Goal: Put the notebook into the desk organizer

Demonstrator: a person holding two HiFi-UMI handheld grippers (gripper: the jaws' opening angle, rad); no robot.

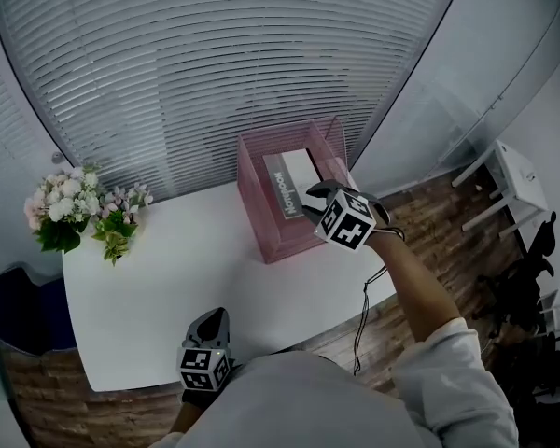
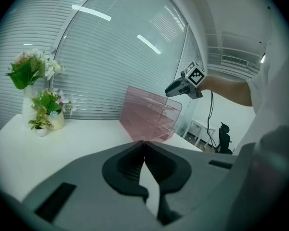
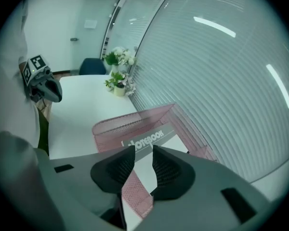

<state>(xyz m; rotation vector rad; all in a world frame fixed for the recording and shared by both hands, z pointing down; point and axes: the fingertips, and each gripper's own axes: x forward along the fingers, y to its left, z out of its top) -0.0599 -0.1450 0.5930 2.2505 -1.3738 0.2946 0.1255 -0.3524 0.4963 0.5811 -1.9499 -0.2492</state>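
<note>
The pink mesh desk organizer [image 1: 285, 236] stands at the white table's [image 1: 168, 278] far right edge. A grey and white notebook [image 1: 294, 180] lies flat inside it, its printed title along the near edge. My right gripper [image 1: 317, 192] hovers over the organizer's right front corner. In the right gripper view its jaws [image 3: 143, 154] stand apart, with the notebook [image 3: 151, 139] and the organizer's mesh wall [image 3: 115, 126] showing through the gap below, untouched. My left gripper [image 1: 213, 317] is low at the table's near edge, close to my body, with its tips [image 2: 144, 144] closed together and empty.
Two vases of flowers [image 1: 79, 208] stand at the table's far left corner. Window blinds [image 1: 215, 63] run behind the table. A blue chair [image 1: 19, 315] sits to the left. A small white side table [image 1: 515, 177] and a black chair [image 1: 523, 287] stand on the wooden floor to the right.
</note>
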